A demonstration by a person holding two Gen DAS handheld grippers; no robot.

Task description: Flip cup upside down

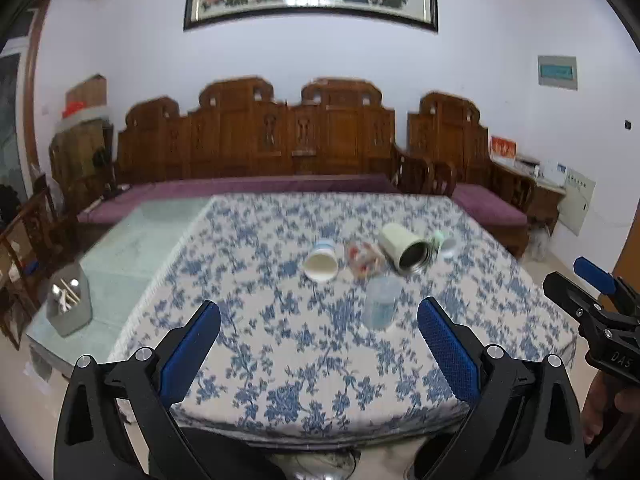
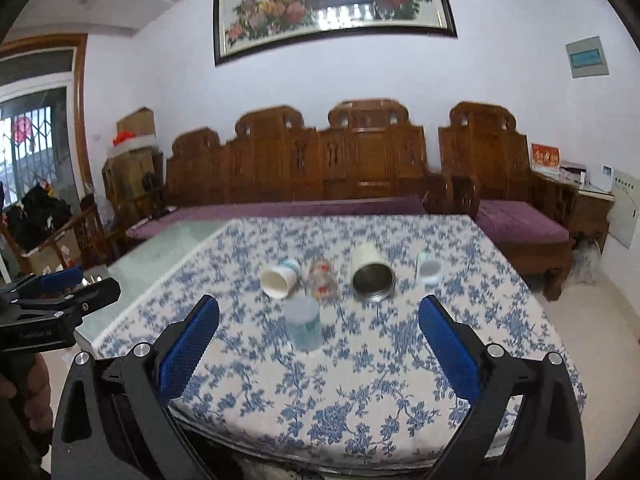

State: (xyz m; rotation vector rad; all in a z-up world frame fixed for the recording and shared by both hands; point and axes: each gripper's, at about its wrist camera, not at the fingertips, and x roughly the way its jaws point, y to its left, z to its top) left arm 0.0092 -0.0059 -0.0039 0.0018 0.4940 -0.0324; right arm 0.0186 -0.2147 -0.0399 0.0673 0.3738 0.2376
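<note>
Several cups lie or stand mid-table on a blue floral cloth [image 1: 304, 344]. A white cup [image 1: 321, 265] [image 2: 279, 278] lies on its side, mouth toward me. A clear glass with red print [image 1: 363, 258] [image 2: 321, 279] lies beside it. A cream steel-lined mug [image 1: 405, 248] [image 2: 372, 273] lies on its side. A small pale green cup [image 1: 443, 242] [image 2: 428, 267] is at the right. A clear plastic cup [image 1: 381, 302] [image 2: 304, 322] stands nearest me. My left gripper [image 1: 319, 344] and right gripper [image 2: 319, 340] are open, empty, short of the cups.
A grey box [image 1: 69, 301] with white items sits on the bare green tabletop [image 1: 132, 248] at the left. A carved wooden sofa [image 1: 256, 140] with purple cushions stands behind the table. The right gripper shows at the right edge of the left wrist view [image 1: 592, 300].
</note>
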